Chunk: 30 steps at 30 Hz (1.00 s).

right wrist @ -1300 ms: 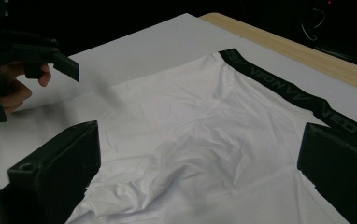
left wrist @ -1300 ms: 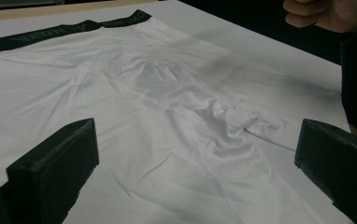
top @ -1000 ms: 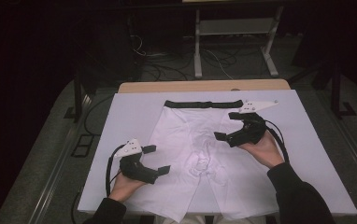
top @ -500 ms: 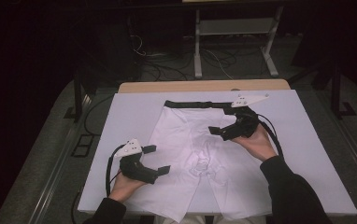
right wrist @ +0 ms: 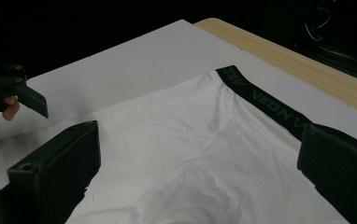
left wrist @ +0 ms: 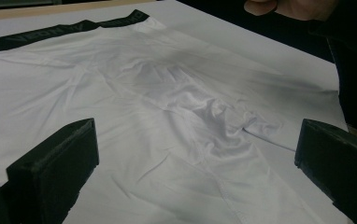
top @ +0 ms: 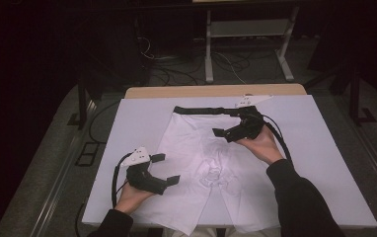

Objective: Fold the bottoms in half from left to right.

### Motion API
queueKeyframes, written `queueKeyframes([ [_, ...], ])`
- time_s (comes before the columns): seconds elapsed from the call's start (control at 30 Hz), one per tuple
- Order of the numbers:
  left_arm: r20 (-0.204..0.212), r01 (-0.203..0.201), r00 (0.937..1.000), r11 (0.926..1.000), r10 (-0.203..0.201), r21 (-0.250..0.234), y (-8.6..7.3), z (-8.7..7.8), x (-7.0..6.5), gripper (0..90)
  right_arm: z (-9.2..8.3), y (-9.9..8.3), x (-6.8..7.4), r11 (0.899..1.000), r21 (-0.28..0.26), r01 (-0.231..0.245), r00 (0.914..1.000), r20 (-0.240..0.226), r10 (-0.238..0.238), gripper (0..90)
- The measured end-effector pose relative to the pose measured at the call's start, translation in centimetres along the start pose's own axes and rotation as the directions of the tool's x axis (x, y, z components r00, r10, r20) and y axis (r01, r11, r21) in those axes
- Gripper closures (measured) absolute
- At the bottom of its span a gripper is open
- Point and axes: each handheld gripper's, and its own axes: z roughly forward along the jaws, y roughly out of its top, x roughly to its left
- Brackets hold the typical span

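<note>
The wooden-edged counter (top: 216, 91) carries 1 white rectangular sheet (top: 324, 163) covering nearly its whole top, and on that sheet lies 1 pair of white fabric shorts with a black waistband (top: 196, 153), spread flat.

The room is dark, and most of the light falls on the table (top: 324, 148), which has a white cover. At its far side a strip of light wood (top: 216, 91) is visible. Behind the table a pale metal stand (top: 245, 47) is on the grey floor (top: 43, 163), with several cables (top: 176, 64) lying beside it. On the left a dark post (top: 82, 101) rises from the floor, and the walls are lost in shadow.
</note>
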Motion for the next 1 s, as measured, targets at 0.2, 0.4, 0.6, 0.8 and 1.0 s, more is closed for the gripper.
queueKeyframes([
  [0.2, 0.000, 0.001, 1.0000, 1.0000, -0.001, -0.001, 0.0, 0.0, 0.0, 0.0, 1.1, 0.3, -0.3, 1.000, 0.010, -0.006, 1.0000, 0.001, 0.006, 0.0],
  [0.4, 0.002, -0.001, 1.0000, 1.0000, 0.001, 0.002, 0.0, 0.0, 0.0, 0.0, 1.9, 0.6, -0.7, 1.000, 0.010, -0.014, 0.9999, 0.007, 0.014, 0.0],
  [0.6, 0.003, -0.001, 1.0000, 1.0000, 0.001, 0.001, 0.0, 0.0, 0.0, 0.0, 3.0, 1.0, -1.0, 1.000, 0.020, -0.019, 0.9998, 0.011, 0.019, 0.0],
  [0.8, 0.006, -0.001, 1.0000, 1.0000, 0.001, 0.001, 0.0, 0.0, 0.0, 0.0, 4.0, 1.1, -1.2, 1.000, 0.020, -0.023, 0.9997, 0.006, 0.023, 0.0],
  [1.0, 0.007, 0.000, 1.0000, 1.0000, 0.000, 0.000, 0.0, 0.0, 0.0, 0.0, 5.1, 1.2, -1.4, 0.999, 0.034, -0.025, 0.9997, 0.009, 0.024, 0.0],
])
